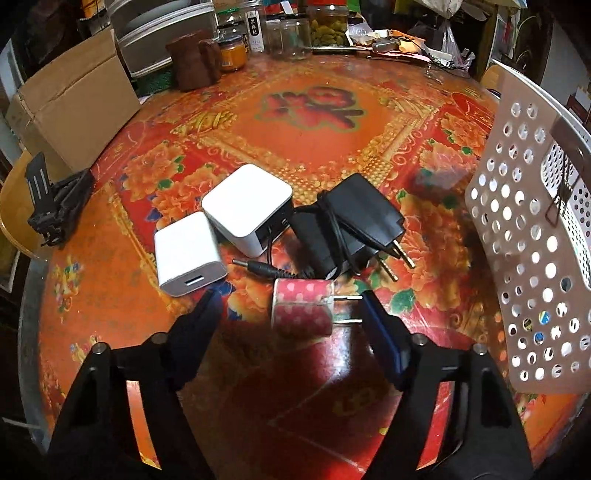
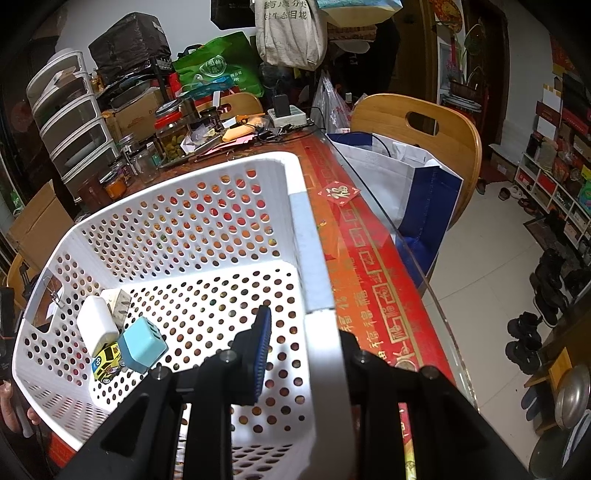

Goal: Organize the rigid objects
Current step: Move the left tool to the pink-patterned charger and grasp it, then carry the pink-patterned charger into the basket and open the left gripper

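Observation:
In the left wrist view my left gripper point(image 1: 291, 306) is open, its fingertips either side of a pink polka-dot plug adapter point(image 1: 303, 308) on the red patterned table point(image 1: 314, 155). Behind it lie a small white USB charger point(image 1: 188, 253), a larger white cube charger point(image 1: 247, 208) and a black power adapter point(image 1: 358, 225) with its cord. In the right wrist view my right gripper point(image 2: 306, 339) is shut on the wall of the white perforated basket point(image 2: 317, 280). Inside the basket lie a white charger point(image 2: 96, 321), a light blue adapter point(image 2: 142, 345) and a yellow toy car point(image 2: 106, 362).
A cardboard box point(image 1: 77, 107) and a black stand point(image 1: 55, 206) sit at the table's left. Jars point(image 1: 295, 35) and clutter line the far edge. A wooden chair point(image 2: 417, 133) with a white and blue bag point(image 2: 410, 184) stands beside the table's glass edge.

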A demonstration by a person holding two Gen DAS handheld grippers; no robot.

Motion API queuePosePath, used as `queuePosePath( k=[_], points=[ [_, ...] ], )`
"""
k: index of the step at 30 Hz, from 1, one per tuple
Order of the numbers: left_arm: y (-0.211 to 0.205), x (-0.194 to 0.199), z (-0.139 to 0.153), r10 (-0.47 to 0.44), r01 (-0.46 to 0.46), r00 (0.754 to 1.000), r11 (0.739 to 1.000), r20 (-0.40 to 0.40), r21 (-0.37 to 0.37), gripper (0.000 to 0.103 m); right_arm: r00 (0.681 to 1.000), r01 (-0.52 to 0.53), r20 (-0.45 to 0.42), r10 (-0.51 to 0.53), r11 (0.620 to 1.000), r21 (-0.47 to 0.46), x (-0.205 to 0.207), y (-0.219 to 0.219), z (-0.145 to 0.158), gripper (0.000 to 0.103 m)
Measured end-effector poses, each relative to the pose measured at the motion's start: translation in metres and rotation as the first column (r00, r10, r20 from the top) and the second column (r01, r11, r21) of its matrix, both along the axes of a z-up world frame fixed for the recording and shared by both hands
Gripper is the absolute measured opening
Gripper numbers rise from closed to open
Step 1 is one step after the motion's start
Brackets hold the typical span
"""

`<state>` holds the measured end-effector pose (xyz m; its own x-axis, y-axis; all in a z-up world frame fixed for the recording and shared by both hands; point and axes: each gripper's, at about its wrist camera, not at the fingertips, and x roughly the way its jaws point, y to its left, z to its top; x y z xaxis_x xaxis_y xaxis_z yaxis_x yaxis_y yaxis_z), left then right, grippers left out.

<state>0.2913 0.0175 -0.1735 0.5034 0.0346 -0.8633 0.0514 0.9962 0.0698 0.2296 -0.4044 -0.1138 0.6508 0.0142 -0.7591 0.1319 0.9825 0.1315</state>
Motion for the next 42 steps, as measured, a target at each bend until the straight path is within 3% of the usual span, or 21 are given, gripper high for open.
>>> queuePosePath(
  k=[1, 3, 9, 13, 15, 27, 32, 35, 37, 40, 42],
  points=[
    [-0.001, -0.001, 0.000, -0.006, 0.006, 1.000, 1.000, 0.007, 0.002, 0.065, 1.000, 0.000, 0.000, 0.000, 1.000, 0.001, 0.000, 0.000, 0.000, 0.025],
    [-0.005, -0.004, 0.002, -0.026, 0.026, 1.000, 1.000, 0.019, -0.003, 0.042, 1.000, -0.001, 0.001, 0.001, 1.000, 0.002, 0.000, -0.001, 0.000, 0.025],
    [-0.017, -0.022, 0.017, 0.011, -0.033, 0.990, 0.988, 0.141, 0.154, 0.042, 1.000, -0.004, 0.000, 0.004, 1.000, 0.001, 0.000, -0.001, 0.001, 0.025],
    [-0.034, -0.046, 0.042, 0.018, -0.143, 0.950, 0.913, 0.313, 0.381, 0.042, 1.000, -0.005, 0.000, 0.005, 1.000, -0.001, 0.000, -0.001, 0.001, 0.025],
    [-0.038, -0.050, 0.050, 0.018, -0.173, 0.939, 0.888, 0.343, 0.427, 0.042, 1.000, -0.005, 0.001, 0.005, 1.000, 0.001, 0.000, -0.001, 0.001, 0.025],
    [-0.066, -0.060, 0.105, -0.046, -0.085, 0.936, 0.933, 0.348, 0.350, 0.043, 1.000, -0.014, 0.002, 0.014, 1.000, 0.001, 0.000, -0.001, 0.002, 0.025],
    [-0.096, -0.056, 0.144, -0.122, 0.053, 0.945, 0.972, 0.304, 0.227, 0.043, 1.000, -0.013, 0.003, 0.013, 1.000, 0.001, 0.001, 0.000, 0.002, 0.025],
    [-0.124, -0.048, 0.164, -0.197, 0.164, 0.952, 0.975, 0.234, 0.152, 0.043, 1.000, -0.014, 0.001, 0.014, 1.000, 0.000, 0.001, -0.001, 0.002, 0.025],
    [-0.148, -0.038, 0.167, -0.272, 0.256, 0.949, 0.960, 0.162, 0.116, 0.043, 1.000, -0.013, 0.003, 0.013, 1.000, 0.003, 0.002, 0.000, 0.002, 0.025],
    [-0.190, -0.016, 0.155, -0.355, 0.350, 0.934, 0.932, 0.038, 0.098, 0.043, 1.000, -0.013, 0.002, 0.013, 1.000, 0.003, 0.002, 0.001, 0.001, 0.025],
    [-0.217, 0.008, 0.134, -0.381, 0.388, 0.920, 0.918, -0.090, 0.084, 0.043, 1.000, -0.014, 0.001, 0.014, 1.000, 0.004, 0.002, 0.002, 0.001, 0.025]
  ],
)
